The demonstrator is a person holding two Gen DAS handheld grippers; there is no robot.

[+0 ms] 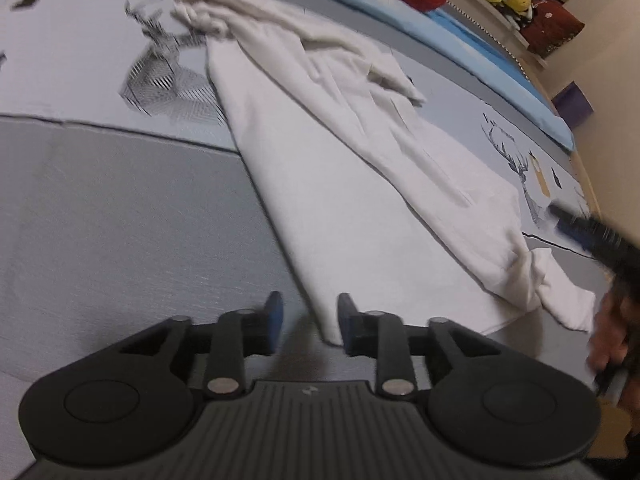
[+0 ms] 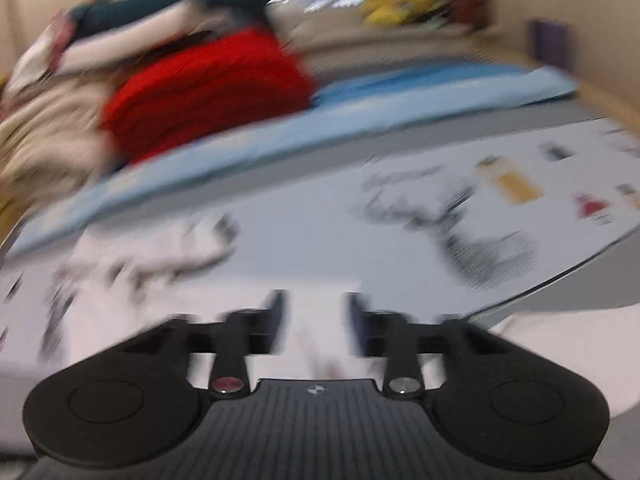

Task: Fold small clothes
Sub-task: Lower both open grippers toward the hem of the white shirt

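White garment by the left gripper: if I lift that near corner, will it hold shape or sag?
The white garment will probably sag: it lies in soft creases, bunched at the far end. It looks thin, so likely light. The near corner sits between the open fingers of the left gripper; it may drag on the grey bed cover.

White garment point(image 1: 340, 168), rumpled, spread diagonally across the bedspread point(image 1: 100, 208)

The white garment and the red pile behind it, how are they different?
The white garment lies spread long and mostly flat on the deer-print bed cover; the red pile is bunched up thick. The white garment sits close to the left hand-held gripper, its corner between the open fingers; the red pile rests farther back on the blue mat. Both look like soft fabric.
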